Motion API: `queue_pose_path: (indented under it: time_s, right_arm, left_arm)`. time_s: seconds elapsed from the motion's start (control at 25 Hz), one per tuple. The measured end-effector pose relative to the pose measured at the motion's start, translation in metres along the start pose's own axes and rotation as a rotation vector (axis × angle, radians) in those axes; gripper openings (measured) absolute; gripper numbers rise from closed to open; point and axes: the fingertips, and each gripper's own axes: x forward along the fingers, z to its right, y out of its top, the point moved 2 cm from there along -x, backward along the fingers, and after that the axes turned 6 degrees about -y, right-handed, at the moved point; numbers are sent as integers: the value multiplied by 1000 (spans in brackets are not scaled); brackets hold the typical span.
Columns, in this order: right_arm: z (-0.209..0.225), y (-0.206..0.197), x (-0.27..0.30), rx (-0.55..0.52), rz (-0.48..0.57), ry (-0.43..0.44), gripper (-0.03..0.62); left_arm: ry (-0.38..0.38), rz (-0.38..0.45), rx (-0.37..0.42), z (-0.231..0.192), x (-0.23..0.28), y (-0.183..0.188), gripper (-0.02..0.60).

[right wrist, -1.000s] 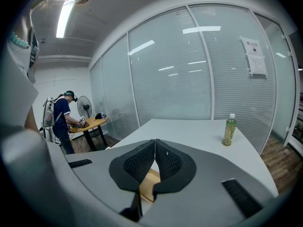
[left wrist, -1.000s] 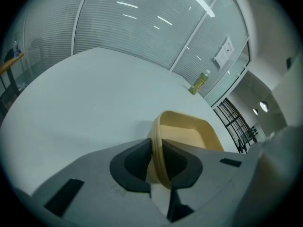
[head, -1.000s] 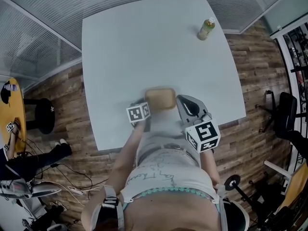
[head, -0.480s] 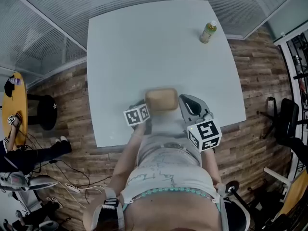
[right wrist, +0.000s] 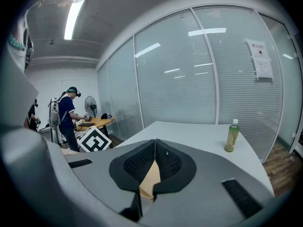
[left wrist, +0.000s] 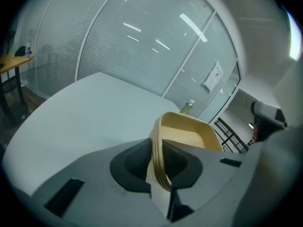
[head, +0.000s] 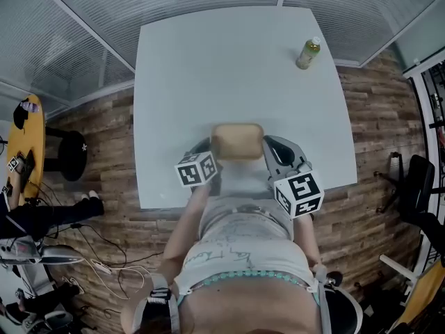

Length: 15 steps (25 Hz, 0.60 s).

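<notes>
A tan, shallow rectangular tray (head: 236, 141) is held over the near edge of the white table (head: 208, 61). My left gripper (left wrist: 158, 151) is shut on the tray's (left wrist: 189, 136) near left rim, which stands upright between its dark pads. The same gripper (head: 208, 150) shows at the tray's left side under its marker cube. My right gripper (head: 269, 145) sits against the tray's right side. In the right gripper view its jaws (right wrist: 155, 148) meet at the tips, with a tan wedge of the tray (right wrist: 150, 178) showing between them.
A green drink bottle (head: 309, 53) stands near the table's far right corner. Glass walls with blinds run behind the table. A round wooden table (head: 26, 138), a black stool (head: 69, 153) and another person's legs are at the left; floor cables lie below.
The tray has risen with both grippers and stands higher above the table. The left gripper's marker cube now shows in the right gripper view. The head view has shifted slightly.
</notes>
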Motion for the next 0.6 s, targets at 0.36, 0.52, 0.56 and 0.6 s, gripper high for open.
queue_pose_path:
  time_s: [0.36,0.52,0.56,0.6]
  right_arm:
    - [8,14,-2,-14,29,24,0]
    - [7,19,-2,-33,34,44,0]
    - [7,20,-2,-37,37,49,0]
    - [7,21,-2,-39,41,52,0]
  left_arm:
    - [-10,146,26,26,-35,50,35]
    - [2,220,62,33,-50,73,35]
    - [3,237,68,36,-53,77,35]
    - [4,252,73,39,-56,81,35]
